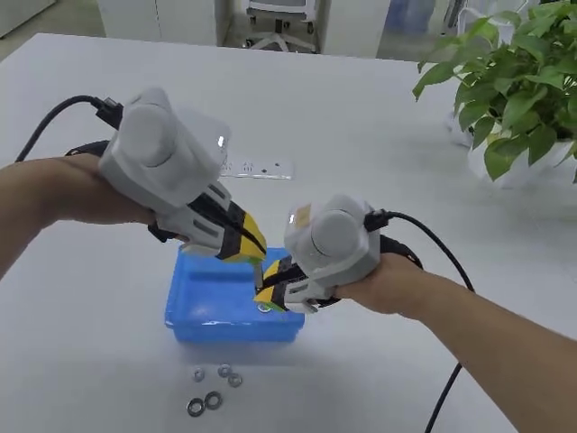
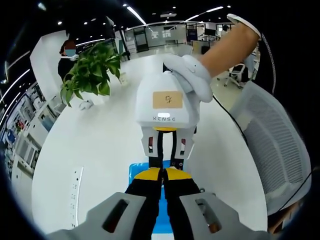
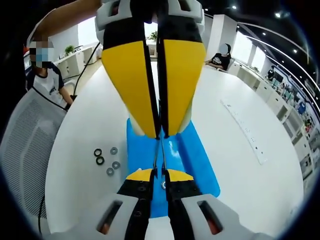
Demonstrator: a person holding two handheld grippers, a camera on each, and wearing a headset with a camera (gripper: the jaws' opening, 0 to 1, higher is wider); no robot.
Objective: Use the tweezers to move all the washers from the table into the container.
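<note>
washers [image 1: 213,400] five loose on surface, just outside container [image 1: 234,327] near wall | tweezers [image 3: 158,152] long axis spans tip to tip above container | left gripper [image 1: 257,253] and right gripper [image 1: 270,293] jaws both closed tight on tweezers' ends | washers lie person-ward of tips, right gripper judged nearer
</note>
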